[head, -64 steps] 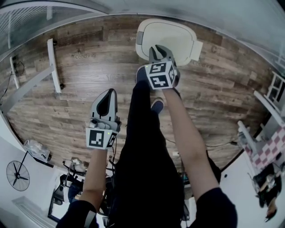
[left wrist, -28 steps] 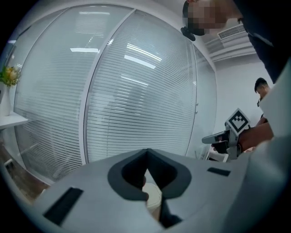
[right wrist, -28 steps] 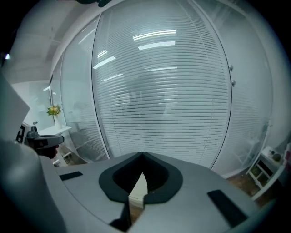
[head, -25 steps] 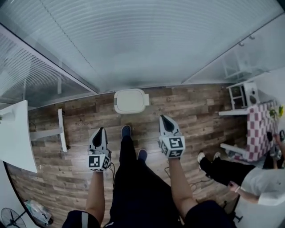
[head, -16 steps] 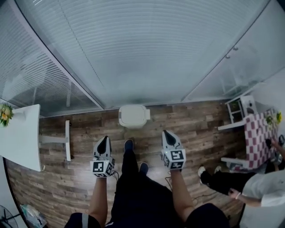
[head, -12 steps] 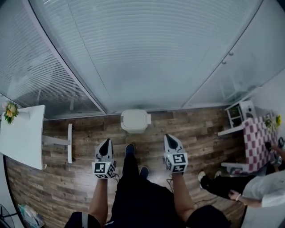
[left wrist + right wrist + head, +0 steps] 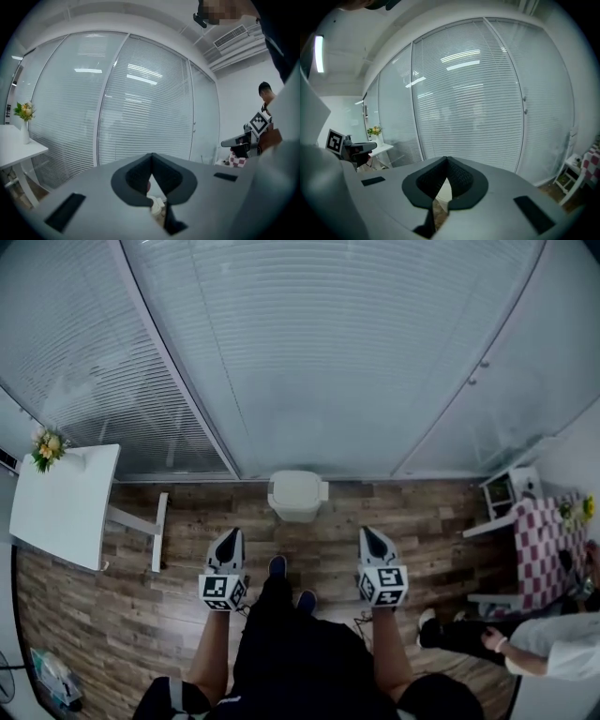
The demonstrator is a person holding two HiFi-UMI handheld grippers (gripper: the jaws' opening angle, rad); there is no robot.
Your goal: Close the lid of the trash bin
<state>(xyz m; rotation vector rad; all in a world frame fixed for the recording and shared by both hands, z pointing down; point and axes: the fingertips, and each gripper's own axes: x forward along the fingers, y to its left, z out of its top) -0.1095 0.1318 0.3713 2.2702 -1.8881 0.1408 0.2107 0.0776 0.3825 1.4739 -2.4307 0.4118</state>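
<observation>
Two grippers, both empty, held forward on either side of the person's legs (image 7: 281, 634). Left gripper (image 7: 229, 538): jaws closed tip to tip, nothing between them. Right gripper (image 7: 368, 536): the same, tips met, nothing gripped. Forearms stretched ahead and about parallel, both tools side by side, aimed forward and a little downward, marker cubes turned toward the head camera.

Change noted: earlier the right gripper was down on the lid, with the bin filling the top of the head view and the left gripper hanging low beside the leg. Since then both had been lifted and pulled back, and the view had widened as the person straightened up.

One trash bin (image 7: 296, 495): standing on the wooden floor (image 7: 187, 549) at the foot of the glass wall (image 7: 309, 352), ahead between the two grippers and well apart from both. Lid (image 7: 296, 484): lying flat on the bin, touched by neither tool.

Assessment: the closing appeared done, and the raised, empty tools read as a withdrawal with no further push needed.
</observation>
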